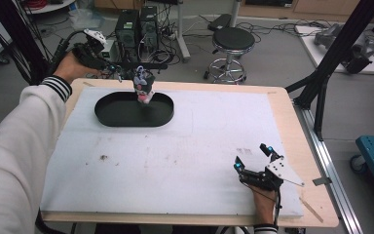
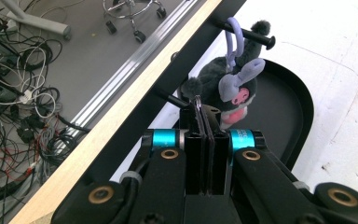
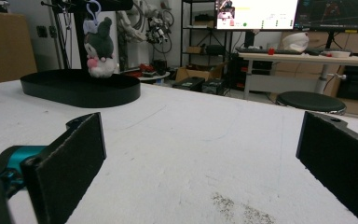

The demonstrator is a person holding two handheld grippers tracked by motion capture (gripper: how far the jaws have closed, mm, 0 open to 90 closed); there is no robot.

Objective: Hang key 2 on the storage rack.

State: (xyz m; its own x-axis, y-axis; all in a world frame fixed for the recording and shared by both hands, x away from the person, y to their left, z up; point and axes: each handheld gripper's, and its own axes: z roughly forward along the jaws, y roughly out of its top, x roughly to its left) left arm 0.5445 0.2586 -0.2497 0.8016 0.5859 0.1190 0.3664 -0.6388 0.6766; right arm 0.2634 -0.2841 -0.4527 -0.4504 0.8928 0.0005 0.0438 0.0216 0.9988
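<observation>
Grey plush toy (image 1: 144, 86) (lilac loop) hanging above black tray (image 1: 112, 116)

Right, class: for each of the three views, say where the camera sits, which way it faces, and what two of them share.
High view: above the table's near side, looking forward and down; sleeve, both hands, left gripper, right gripper.
Left gripper view: on that gripper, looking along shut jaws at the plush toy hanging on a peg.
Right gripper view: low over the table, between open jaws.
All share the black tray.
</observation>
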